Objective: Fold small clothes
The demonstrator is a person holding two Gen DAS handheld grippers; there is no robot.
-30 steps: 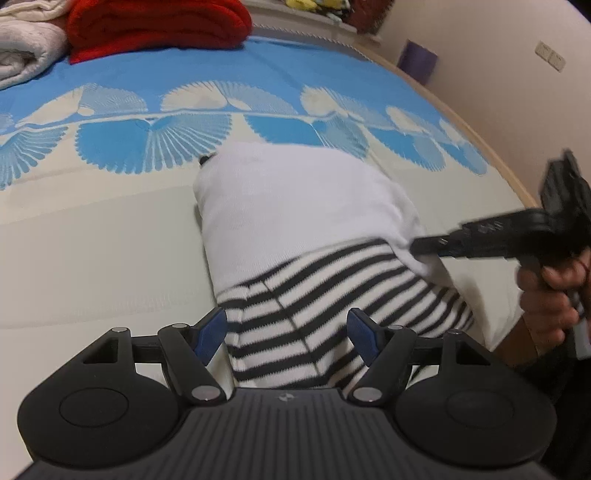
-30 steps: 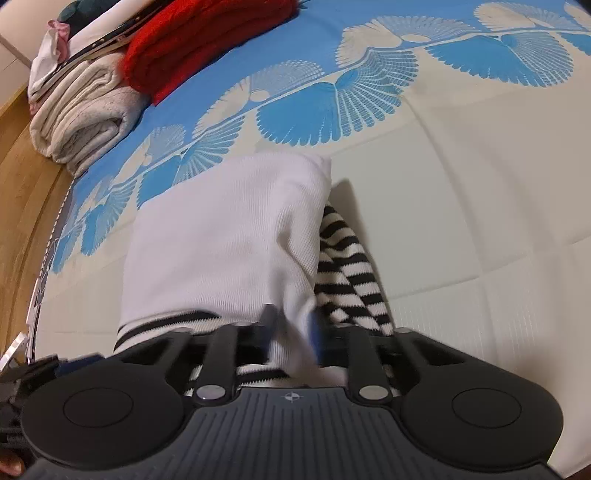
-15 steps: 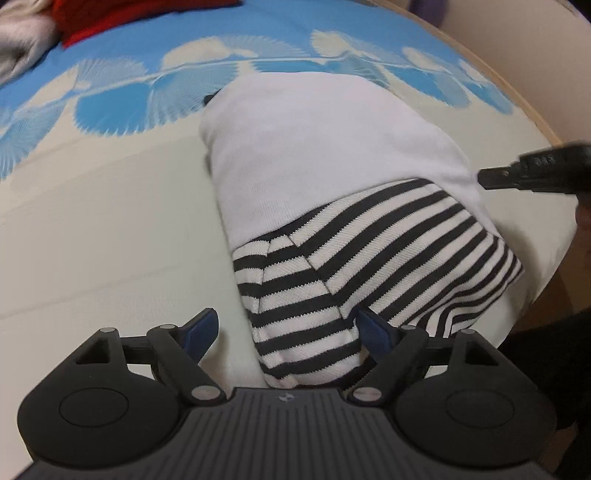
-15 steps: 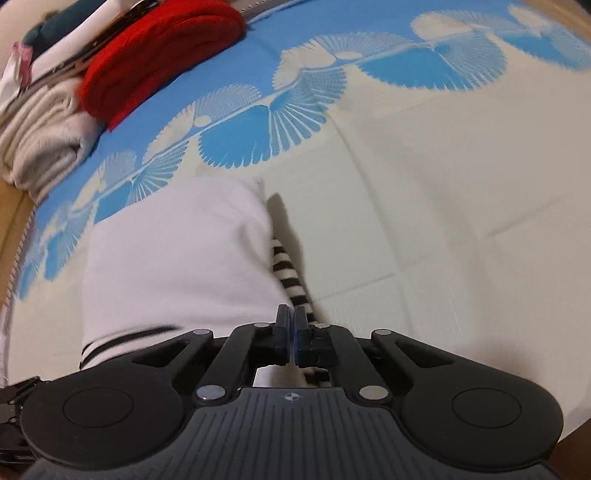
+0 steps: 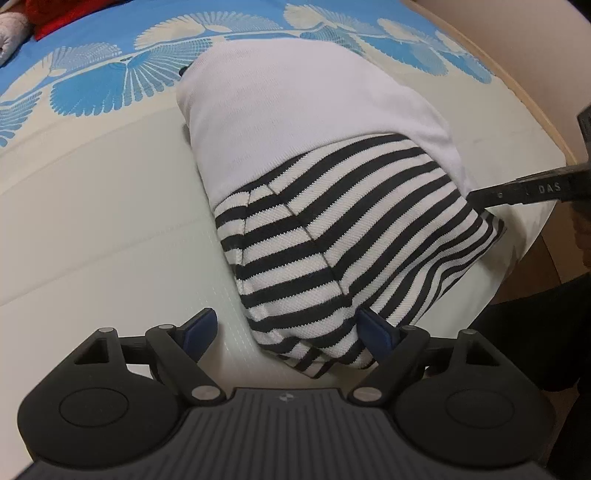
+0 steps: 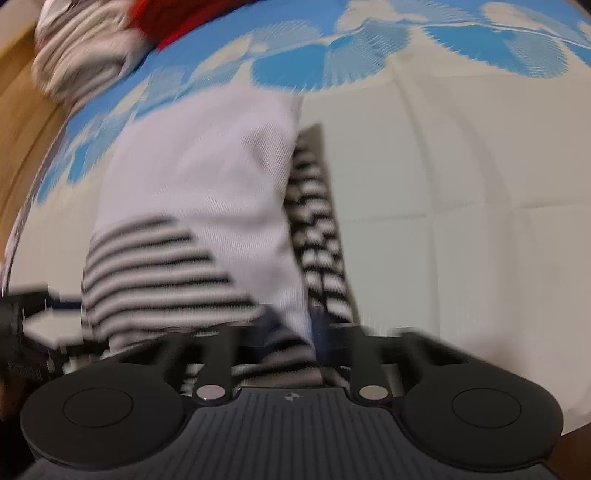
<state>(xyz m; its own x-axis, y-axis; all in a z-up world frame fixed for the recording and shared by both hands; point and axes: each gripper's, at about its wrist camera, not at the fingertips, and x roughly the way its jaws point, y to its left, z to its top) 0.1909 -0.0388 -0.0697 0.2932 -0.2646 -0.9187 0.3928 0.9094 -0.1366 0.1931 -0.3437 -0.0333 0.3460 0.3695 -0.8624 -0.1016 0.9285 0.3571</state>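
Observation:
A small folded garment lies on the bed, its white upper part (image 5: 295, 129) over a black-and-white striped lower part (image 5: 351, 229). My left gripper (image 5: 286, 321) is open wide and straddles the near striped corner. Its left pad is clear of the cloth; its right pad is against the stripes. The right gripper's dark finger (image 5: 517, 190) reaches in at the garment's right side. In the blurred right wrist view the garment (image 6: 207, 177) fills the middle. My right gripper (image 6: 297, 325) has a fold of white cloth between its nearly closed pads, and its jaws are opening slightly.
The bedsheet (image 5: 92, 221) is cream with a band of blue fan shapes (image 5: 110, 85) at the far side. A red folded cloth (image 6: 173, 18) and pale towels (image 6: 85, 62) lie at the far corner. The wooden bed edge (image 5: 524, 103) runs along the right.
My left gripper has sunk closer to the striped end and its jaws have widened. The right gripper shifted along the garment's edge; its pads met, then parted slightly around white cloth.

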